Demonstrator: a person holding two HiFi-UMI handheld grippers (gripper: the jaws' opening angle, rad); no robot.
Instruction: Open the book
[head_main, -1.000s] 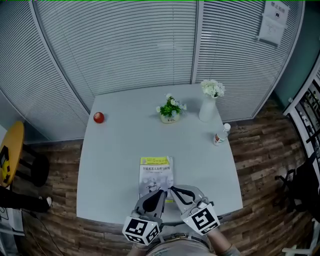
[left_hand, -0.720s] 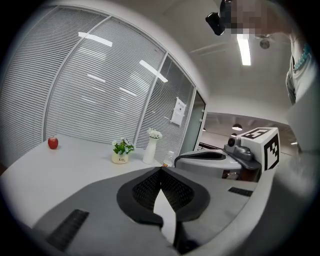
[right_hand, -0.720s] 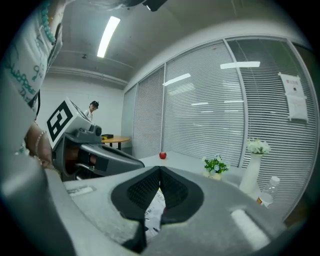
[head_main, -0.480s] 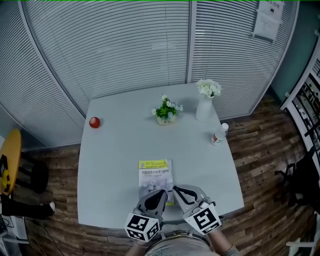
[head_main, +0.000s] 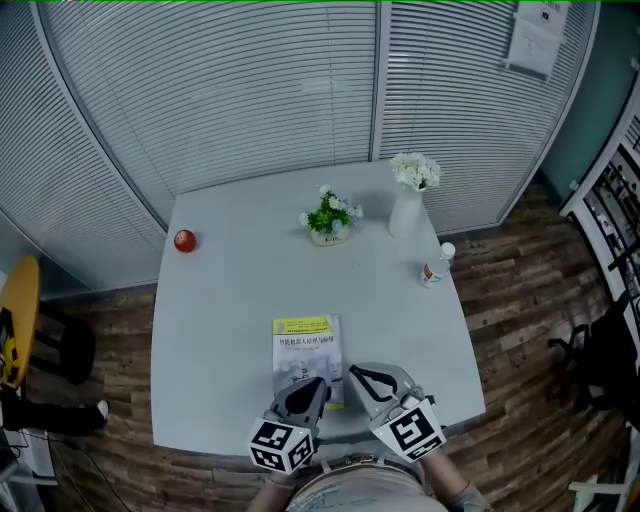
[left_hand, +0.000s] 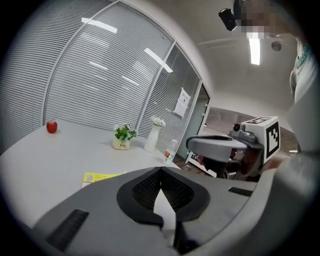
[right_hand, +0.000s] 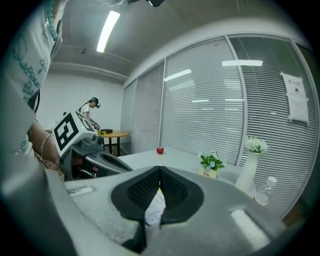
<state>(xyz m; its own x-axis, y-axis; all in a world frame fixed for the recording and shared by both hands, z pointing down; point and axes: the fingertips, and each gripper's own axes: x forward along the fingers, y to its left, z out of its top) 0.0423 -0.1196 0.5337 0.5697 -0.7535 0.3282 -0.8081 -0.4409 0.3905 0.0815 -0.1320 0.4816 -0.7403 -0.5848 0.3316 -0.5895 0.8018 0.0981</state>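
Left gripper (head_main: 318, 384) and right gripper (head_main: 353, 373) hover side by side over the near end of the closed book (head_main: 308, 345), which lies flat on the bench (head_main: 220, 330), just ahead of and partly beneath their tips. Both pairs of jaws are pressed together, pinching nothing. The approach appears to be the step in hand, with the cover not yet lifted. Next, one tip likely needs to catch the cover's free edge and swing it over, while the other steadies the book.
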